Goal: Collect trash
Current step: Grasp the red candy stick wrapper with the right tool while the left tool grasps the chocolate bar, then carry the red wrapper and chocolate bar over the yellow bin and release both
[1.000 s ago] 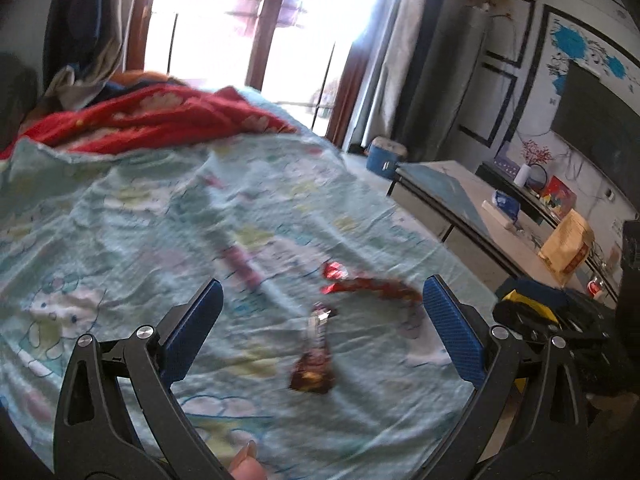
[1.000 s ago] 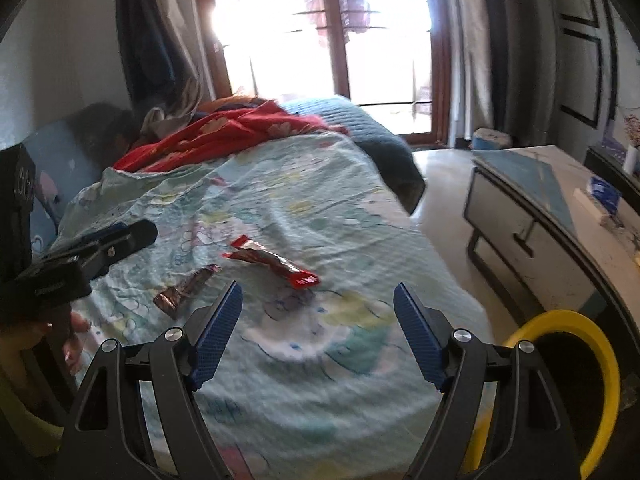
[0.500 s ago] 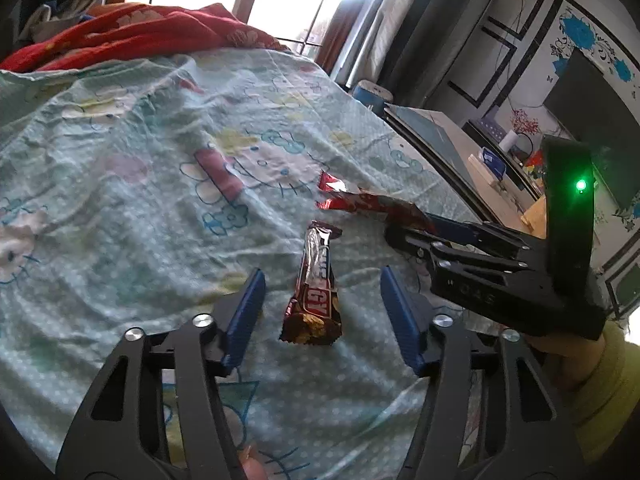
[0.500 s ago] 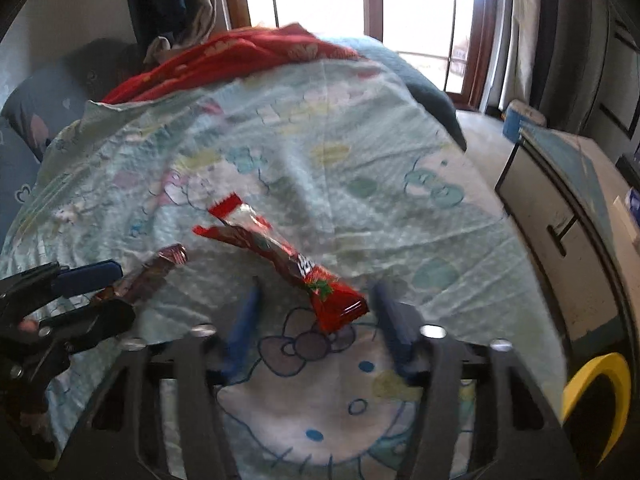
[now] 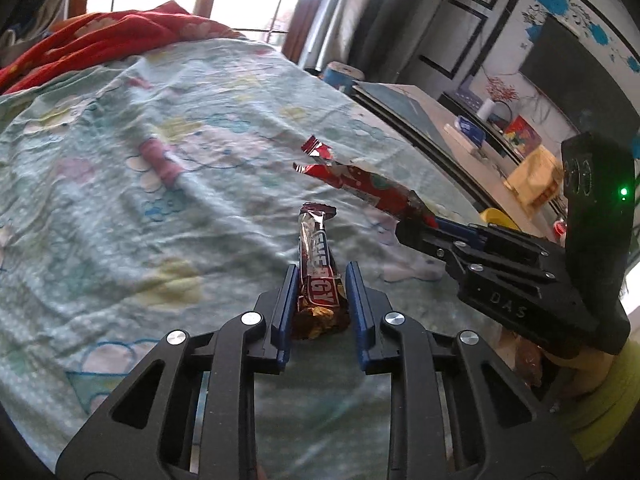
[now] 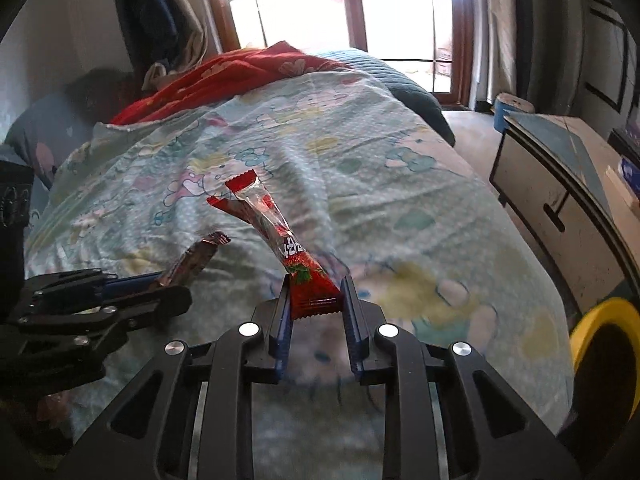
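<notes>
My left gripper (image 5: 321, 280) is shut on the near end of a brown snack-bar wrapper (image 5: 316, 256), which sticks forward over the bed sheet (image 5: 120, 200). My right gripper (image 6: 314, 296) is shut on the near end of a red strawberry candy wrapper (image 6: 276, 232), held up above the sheet. The red wrapper (image 5: 360, 182) and the right gripper (image 5: 416, 226) also show at the right of the left wrist view. The brown wrapper (image 6: 192, 258) and left gripper (image 6: 160, 292) show at the left of the right wrist view.
A red blanket (image 6: 240, 72) lies at the head of the bed. A low cabinet (image 6: 560, 184) stands to the right of the bed, with a yellow-rimmed bin (image 6: 600, 344) near its front. A cluttered table (image 5: 500, 140) is beyond.
Both grippers came down over the wrappers and closed on them. The red wrapper now stands lifted off the sheet, and the brown wrapper sits between the left fingers.
</notes>
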{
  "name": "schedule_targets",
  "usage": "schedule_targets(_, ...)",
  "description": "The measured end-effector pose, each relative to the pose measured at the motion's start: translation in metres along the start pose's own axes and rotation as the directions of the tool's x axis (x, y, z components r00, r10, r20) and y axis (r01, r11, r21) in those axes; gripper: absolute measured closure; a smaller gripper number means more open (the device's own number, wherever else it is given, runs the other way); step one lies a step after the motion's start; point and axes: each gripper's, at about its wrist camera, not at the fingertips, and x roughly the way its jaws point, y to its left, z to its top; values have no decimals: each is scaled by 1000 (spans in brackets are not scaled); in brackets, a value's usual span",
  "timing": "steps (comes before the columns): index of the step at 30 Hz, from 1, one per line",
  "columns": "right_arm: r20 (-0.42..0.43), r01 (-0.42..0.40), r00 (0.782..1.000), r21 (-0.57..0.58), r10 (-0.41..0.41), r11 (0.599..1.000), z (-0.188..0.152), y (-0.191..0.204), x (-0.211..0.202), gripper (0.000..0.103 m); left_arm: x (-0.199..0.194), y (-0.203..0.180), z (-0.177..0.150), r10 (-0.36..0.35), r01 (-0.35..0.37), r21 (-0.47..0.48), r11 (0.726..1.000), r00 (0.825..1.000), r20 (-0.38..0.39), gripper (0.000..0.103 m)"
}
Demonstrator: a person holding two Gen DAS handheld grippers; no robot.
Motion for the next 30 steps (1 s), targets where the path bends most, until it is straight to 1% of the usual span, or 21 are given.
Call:
schedule_targets(2,7,-3,1000,28,3,1000,-5,-6,-8,81,1,-5,-1,-15,15,5,1000,1000,-3,86)
schedule_targets(12,72,52,995,145,-63,988,-23,-51,-54,82,-5,-39,0,-87,86,52,995,996,28,88)
schedule_targets(20,96,96,988,212,-118,973,-37,-86,-84,82,-13,-67,4,-125,119,101,988,991,57,88)
schedule_targets(30,128,133,976,284,-175,950,-52,-120,-116,82,-17,-103,3,-164,151,155,976,984,73,88)
